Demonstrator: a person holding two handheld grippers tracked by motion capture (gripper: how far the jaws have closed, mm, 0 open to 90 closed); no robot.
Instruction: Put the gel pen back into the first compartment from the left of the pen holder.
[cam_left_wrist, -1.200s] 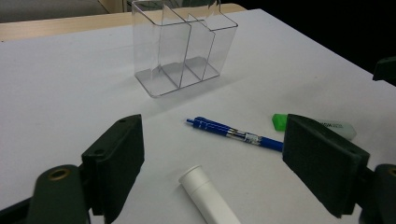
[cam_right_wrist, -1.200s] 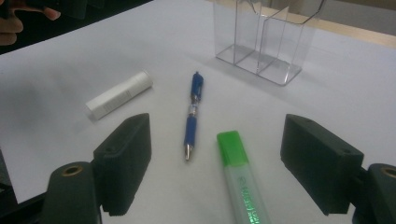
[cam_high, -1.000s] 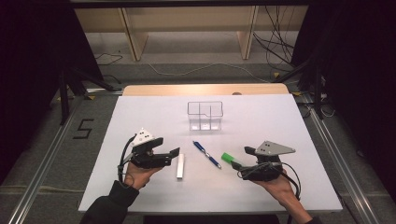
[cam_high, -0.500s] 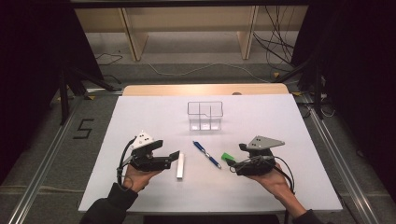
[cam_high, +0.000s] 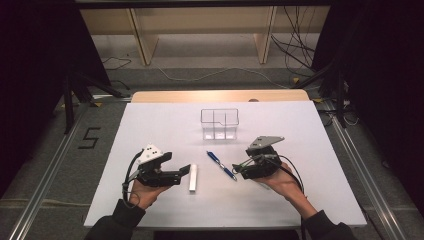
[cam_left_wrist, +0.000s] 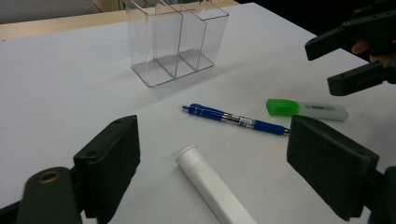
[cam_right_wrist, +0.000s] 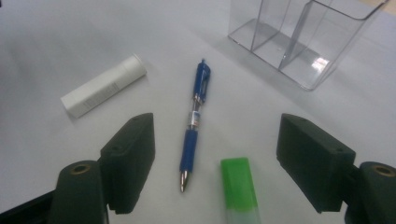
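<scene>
A blue pen lies slantwise at the middle of the white table, with a white capped tube to its left. A green-capped highlighter lies just right of the pen's tip, low between the jaws of my right gripper, which stands open over it. My right gripper hovers by the pen's near end. My left gripper is open, its jaws beside the tube and apart from it. A clear three-compartment holder stands empty behind the pen.
The table's wooden far edge lies behind the holder. Bare white surface spreads at the left, right and front. In the left gripper view the other gripper hangs open above the highlighter.
My right gripper has moved left toward the pen and now covers the highlighter in the high view. The left gripper has hardly shifted.
</scene>
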